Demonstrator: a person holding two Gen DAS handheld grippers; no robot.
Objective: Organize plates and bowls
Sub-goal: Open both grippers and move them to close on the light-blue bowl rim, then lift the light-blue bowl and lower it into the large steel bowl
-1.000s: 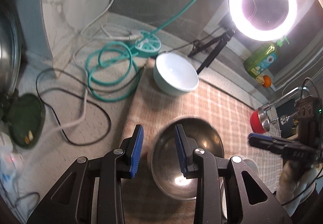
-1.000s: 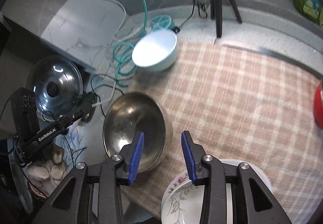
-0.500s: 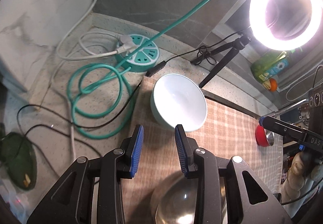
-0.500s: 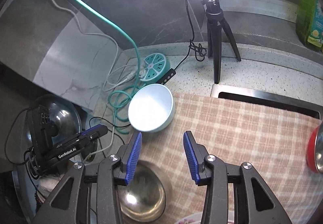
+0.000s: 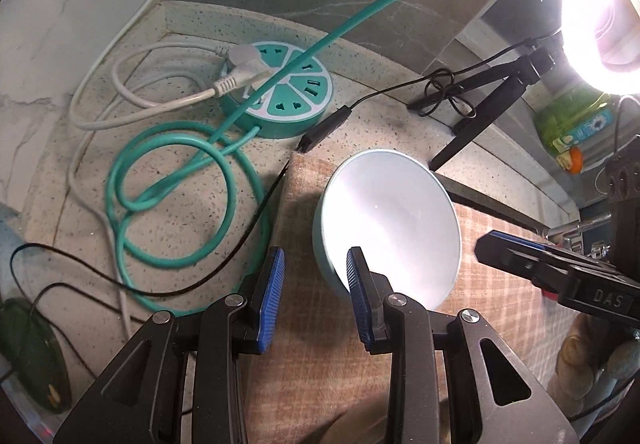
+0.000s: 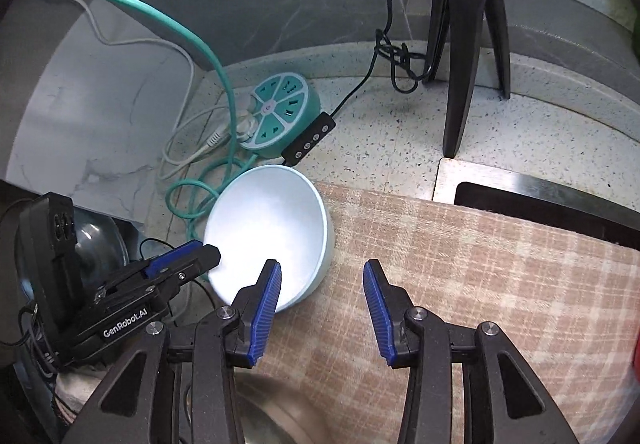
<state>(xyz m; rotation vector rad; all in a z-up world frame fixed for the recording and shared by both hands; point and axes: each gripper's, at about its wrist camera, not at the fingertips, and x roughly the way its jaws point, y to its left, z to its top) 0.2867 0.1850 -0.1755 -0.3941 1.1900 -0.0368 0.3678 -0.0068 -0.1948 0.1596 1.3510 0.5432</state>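
Speckled stone countertop (image 5: 180, 204) is seen at the far left of the left wrist view, with a coiled teal cable (image 5: 172, 184) and a white cord (image 5: 120, 100) lying on it. Behind the coil, a round teal power strip (image 5: 288, 100) is set near the wall, with a white plug pushed into it. Further right, a checked beige cloth (image 5: 312, 344) is spread over the counter, and a pale blue bowl (image 5: 388, 228) is placed upright at the cloth's back left corner, close to the power strip. The left gripper (image 5: 314, 298) is held over the cloth with its blue pads apart and nothing clamped between them; the bowl's near left rim is seen just beyond and between the pads, and contact cannot be told. To the right, a black tripod (image 5: 484, 116) stands under a glaring ring light (image 5: 600, 12).

In the right wrist view, the left gripper is seen at the left, beside the bowl (image 6: 268, 236). The right gripper (image 6: 322, 308) is held over the cloth (image 6: 460, 264) just right of the bowl, its pads apart and nothing between them. A metal bowl (image 6: 280, 412) is partly seen at the bottom edge, below the fingers.
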